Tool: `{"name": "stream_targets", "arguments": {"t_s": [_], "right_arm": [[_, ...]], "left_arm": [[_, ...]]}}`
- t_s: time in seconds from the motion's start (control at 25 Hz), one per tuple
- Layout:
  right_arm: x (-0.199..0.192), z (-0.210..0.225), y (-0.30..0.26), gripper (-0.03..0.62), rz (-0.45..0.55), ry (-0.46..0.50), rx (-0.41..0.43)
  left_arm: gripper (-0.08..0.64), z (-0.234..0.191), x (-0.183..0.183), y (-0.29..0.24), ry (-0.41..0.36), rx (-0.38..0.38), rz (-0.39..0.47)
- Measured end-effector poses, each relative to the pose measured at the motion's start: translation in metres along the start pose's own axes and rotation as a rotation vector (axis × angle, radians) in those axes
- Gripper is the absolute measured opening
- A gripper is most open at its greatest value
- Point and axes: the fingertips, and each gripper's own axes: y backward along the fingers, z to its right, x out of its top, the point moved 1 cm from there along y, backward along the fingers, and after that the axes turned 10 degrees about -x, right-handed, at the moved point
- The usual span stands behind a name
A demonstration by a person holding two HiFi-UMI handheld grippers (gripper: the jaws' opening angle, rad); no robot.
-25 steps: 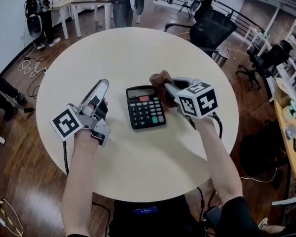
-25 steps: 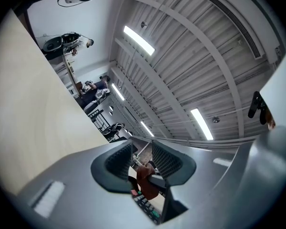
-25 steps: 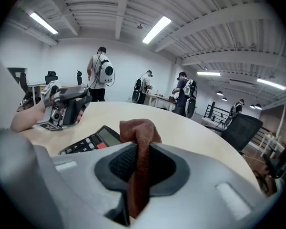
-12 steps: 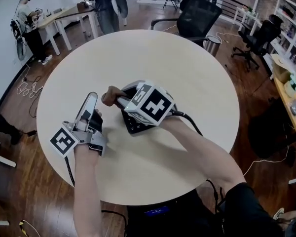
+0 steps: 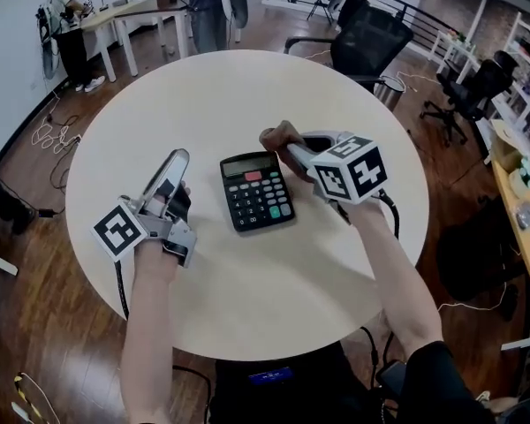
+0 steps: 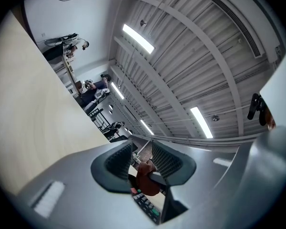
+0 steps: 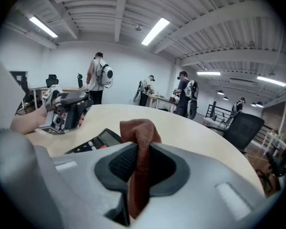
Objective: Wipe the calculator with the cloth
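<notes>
A black calculator (image 5: 256, 191) lies flat in the middle of the round beige table (image 5: 247, 87); it also shows as the calculator (image 7: 93, 144) and, past the left jaws, the calculator (image 6: 146, 205). My right gripper (image 5: 291, 152) is shut on a brown cloth (image 5: 281, 138), hovering at the calculator's upper right corner. The cloth (image 7: 139, 132) hangs pinched between the right jaws. My left gripper (image 5: 177, 160) rests on the table left of the calculator, tilted up, its jaws a little apart with nothing between them. Through that gap the cloth (image 6: 146, 179) is seen.
A black office chair (image 5: 371, 42) stands beyond the table's far right edge. People work at desks (image 5: 132, 11) at the back left. More chairs and shelves (image 5: 521, 166) line the right side. Cables (image 5: 49, 126) lie on the wood floor to the left.
Half a second ago the right gripper with the cloth was over the calculator's left part; it has swung back right to the upper right corner. The left gripper has stayed put.
</notes>
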Motion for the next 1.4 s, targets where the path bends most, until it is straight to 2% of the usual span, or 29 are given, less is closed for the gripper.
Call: {"name": "stream_targets", "arguments": {"t_s": [0.12, 0.24, 0.32, 0.4, 0.56, 0.88, 0.96, 1.04, 1.12, 1.24, 1.4], "right_arm": [[0.027, -0.054, -0.005, 0.051, 0.059, 0.052, 0.117], [0.046, -0.118, -0.018, 0.049, 0.075, 0.153, 0.237], [0.047, -0.144, -0.027, 0.051, 0.061, 0.224, 0.278], [0.043, -0.149, -0.035, 0.051, 0.042, 0.26, 0.282], [0.029, -0.108, -0.03, 0.049, 0.018, 0.195, 0.219], [-0.024, 0.017, -0.005, 0.049, -0.075, 0.012, -0.012], [-0.028, 0.031, -0.001, 0.049, -0.074, -0.015, -0.045], [-0.02, 0.025, 0.006, 0.051, -0.045, -0.014, -0.036], [-0.002, 0.002, 0.011, 0.049, 0.008, 0.036, 0.007], [0.029, -0.047, 0.012, 0.049, 0.097, 0.166, 0.11], [0.051, -0.097, -0.003, 0.049, 0.12, 0.367, 0.16]], "left_arm": [[0.124, -0.003, -0.001, 0.004, 0.01, 0.01, 0.0], [0.124, -0.005, 0.0, 0.005, 0.024, 0.007, 0.016], [0.124, -0.004, -0.001, 0.005, 0.022, 0.004, 0.025], [0.124, -0.002, -0.002, 0.004, 0.017, -0.005, 0.03], [0.124, 0.001, -0.001, 0.0, 0.002, -0.012, 0.014], [0.124, 0.003, 0.002, -0.001, -0.008, -0.012, 0.003], [0.124, 0.002, 0.002, -0.001, -0.009, -0.014, 0.002], [0.124, 0.001, 0.002, -0.001, -0.012, -0.012, -0.001], [0.124, 0.001, 0.002, -0.001, -0.013, -0.008, -0.001], [0.124, -0.001, 0.001, 0.0, -0.008, 0.001, 0.004], [0.124, 0.0, 0.002, 0.001, -0.001, 0.005, 0.014]]}}
